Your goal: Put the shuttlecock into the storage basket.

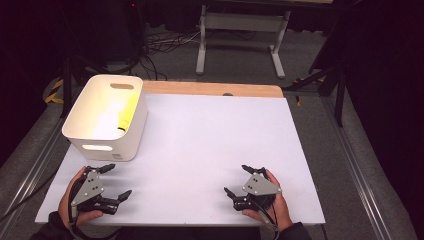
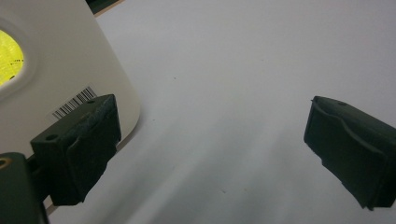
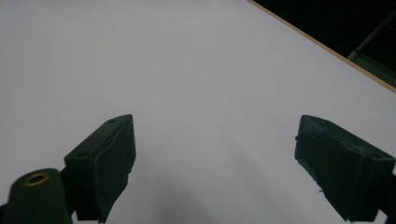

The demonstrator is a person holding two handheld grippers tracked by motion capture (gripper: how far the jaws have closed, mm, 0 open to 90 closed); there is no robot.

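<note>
High view: white bin (image 1: 107, 120) holds yellow item (image 1: 128, 112); left tongs (image 1: 116, 182), right tongs (image 1: 239, 180) wide apart, empty.

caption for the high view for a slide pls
Two open hand-held grippers, left and right, rest near a white bin holding something yellow.

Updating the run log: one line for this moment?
left hand-held gripper: open, empty | right hand-held gripper: open, empty | white bin: yellow item inside
</note>
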